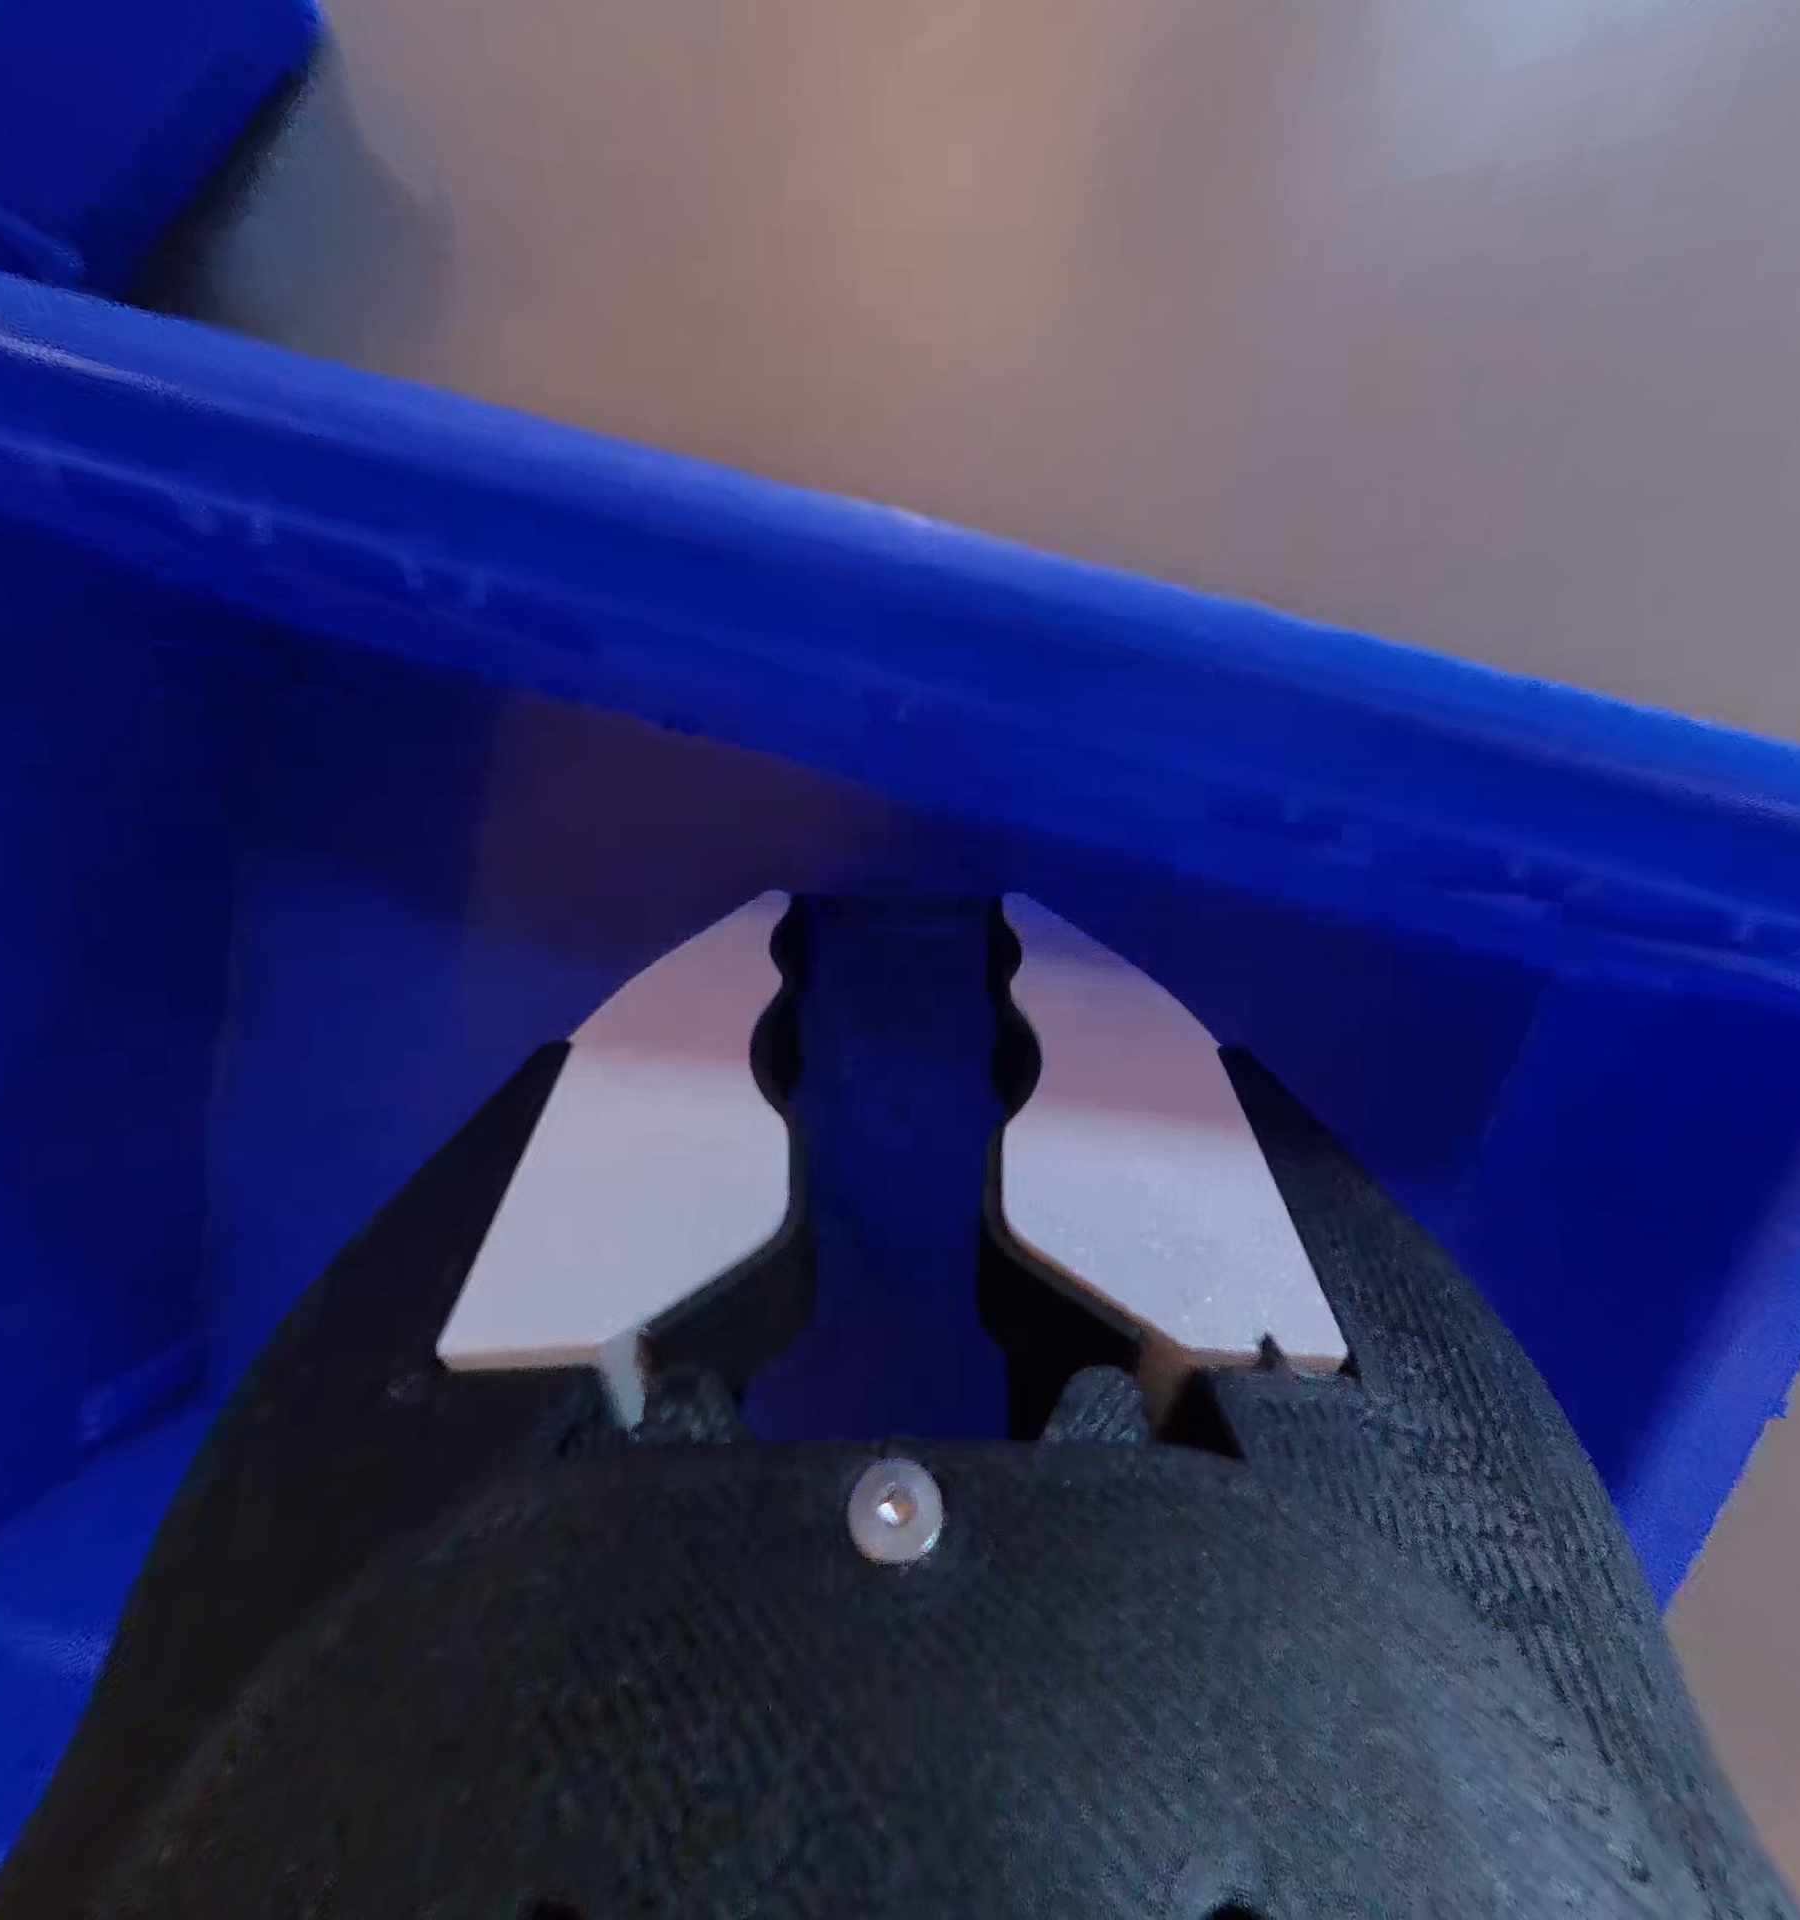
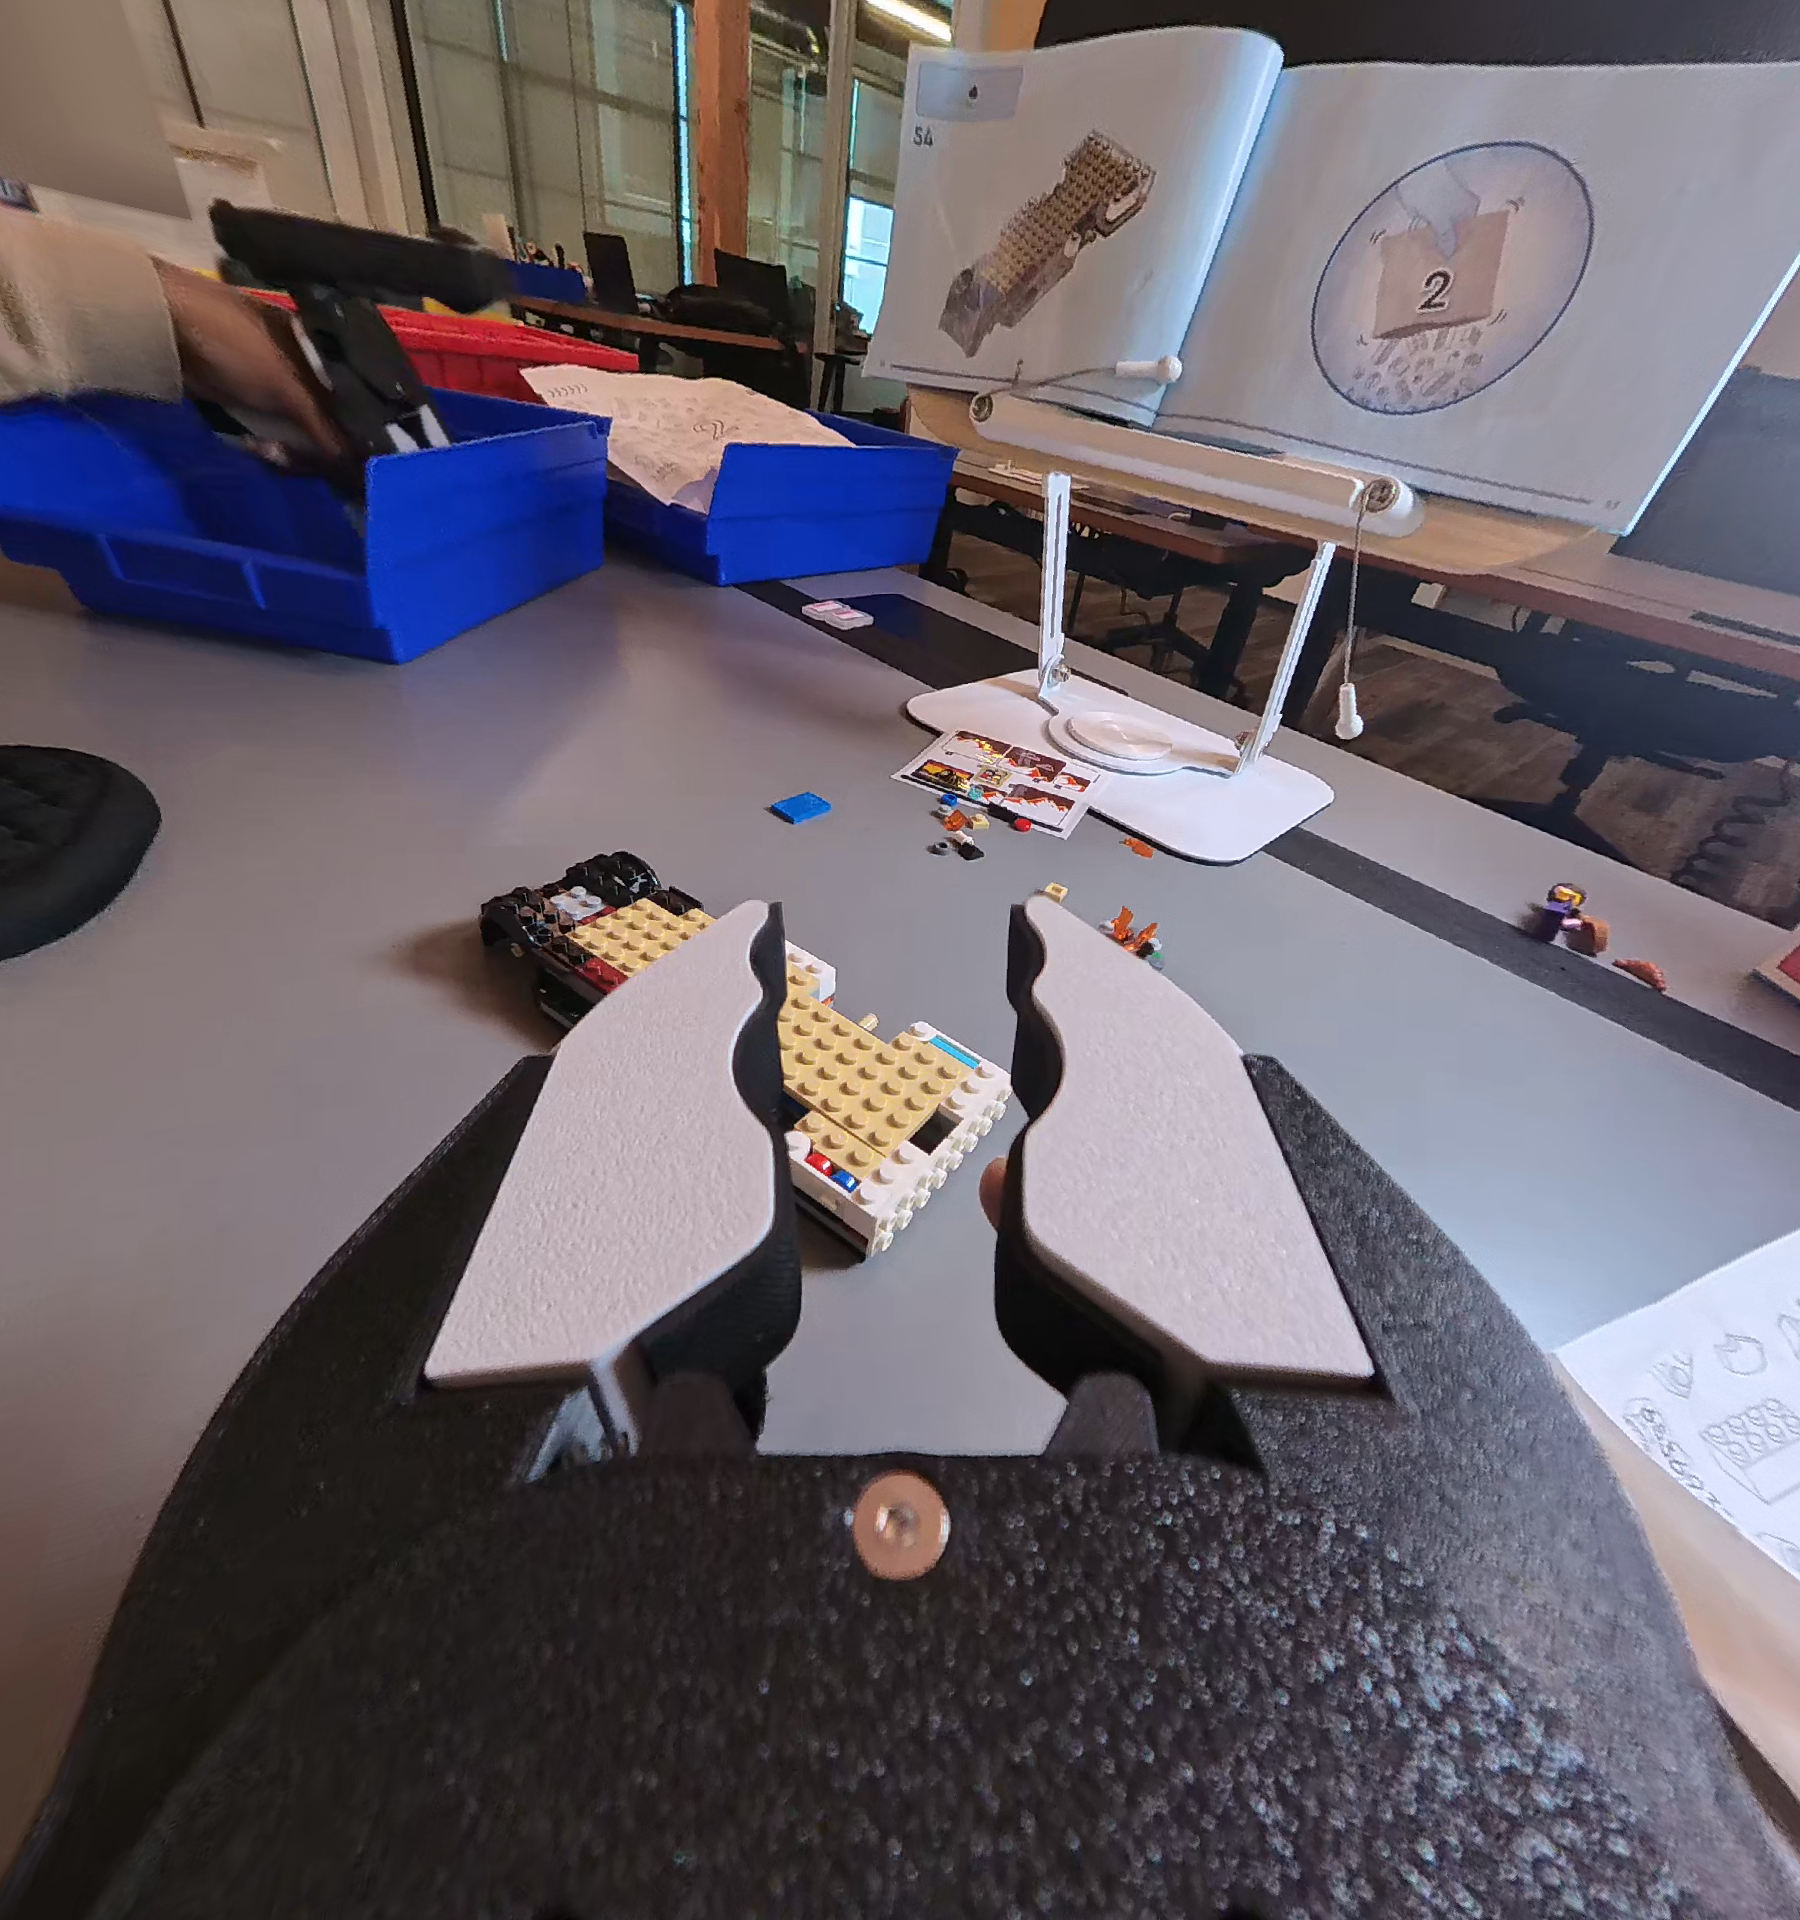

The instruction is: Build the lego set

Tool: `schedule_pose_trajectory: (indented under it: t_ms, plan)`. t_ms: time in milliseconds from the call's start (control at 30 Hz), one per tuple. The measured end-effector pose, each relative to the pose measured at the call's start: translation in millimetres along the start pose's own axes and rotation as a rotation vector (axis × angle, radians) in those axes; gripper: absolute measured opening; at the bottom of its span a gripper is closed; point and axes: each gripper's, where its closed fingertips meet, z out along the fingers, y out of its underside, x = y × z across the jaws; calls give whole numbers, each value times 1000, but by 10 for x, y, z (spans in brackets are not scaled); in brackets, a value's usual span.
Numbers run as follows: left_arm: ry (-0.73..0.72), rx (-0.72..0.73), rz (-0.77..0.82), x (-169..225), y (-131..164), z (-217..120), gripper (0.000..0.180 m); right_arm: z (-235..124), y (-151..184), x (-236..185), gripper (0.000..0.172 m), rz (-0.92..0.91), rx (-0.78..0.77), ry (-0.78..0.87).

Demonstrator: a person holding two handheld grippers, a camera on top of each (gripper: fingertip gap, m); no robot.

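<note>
My left gripper (image 1: 896,914) reaches down inside a blue plastic bin (image 1: 875,623), its tips just under the far rim. Its fingers (image 1: 657,1143) stand apart, and only the bin's blue inside shows between them. In the right wrist view the same gripper (image 2: 408,426), held by a hand with a pale sleeve, dips into the nearer blue bin (image 2: 252,561). My right gripper (image 2: 896,914) is open and hovers low over a partly built brick vehicle (image 2: 854,1070) with a tan studded top, white edges and a black front. Its pads do not touch the vehicle.
A second blue bin (image 2: 802,509) holds a crumpled paper bag, and a red bin (image 2: 480,353) stands behind. An open instruction booklet (image 2: 1395,260) sits on a white stand (image 2: 1187,769). A sticker sheet (image 2: 1000,779), a blue tile (image 2: 800,807), small loose pieces (image 2: 969,826), orange pieces (image 2: 1135,935), a minifigure (image 2: 1566,914) and a black pad (image 2: 13,842) lie around.
</note>
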Motion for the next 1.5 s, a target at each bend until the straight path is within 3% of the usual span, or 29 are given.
schedule_pose_trajectory:
  t_ms: [133,200,267,333,467,567,667,800,933,1067,1167,1233,1367,1433,1467,1500]
  plan:
    - [-106,245,59,128,-442,-777,33,-13,-33,-2,41,5,17,-4]
    - [-82,350,150,550,-754,-1109,33,6,-37,-17,41,6,19,-14]
    - [13,400,248,1173,-1014,-1170,33,27,-42,-51,41,4,20,-28]
    - [92,412,339,1763,-1215,-972,33,28,-60,-91,41,-5,25,-38]
    - [261,362,386,2595,-1533,-142,33,-6,-100,-125,41,-27,36,-38]
    - [316,324,407,2886,-1778,409,33,-35,-118,-123,41,-31,42,-34]
    - [317,314,428,2963,-1999,681,33,-55,-112,-114,41,-28,40,-36]
    - [337,293,441,2969,-2066,704,43,-67,-109,-83,41,-9,43,-44]
    - [286,413,424,2854,-2048,196,43,-71,-123,-63,41,9,52,-49]
    - [84,545,421,2520,-1725,-674,41,-75,-118,-71,41,0,48,-46]
    - [-90,450,326,1944,-1095,-1087,47,-67,-114,-94,41,-10,44,-50]
    - [-144,282,234,1558,-480,-1101,52,-54,-107,-112,41,-17,40,-53]
    - [-157,-87,151,1132,668,-646,62,12,-61,-143,40,-28,15,-62]
    - [-177,-193,186,1063,962,-454,52,48,-16,-149,41,-37,-9,-61]
    - [-234,-214,227,995,1030,-405,34,56,4,-153,40,-41,-20,-59]
    - [-291,-194,272,960,1027,-389,30,58,23,-153,40,-45,-29,-54]
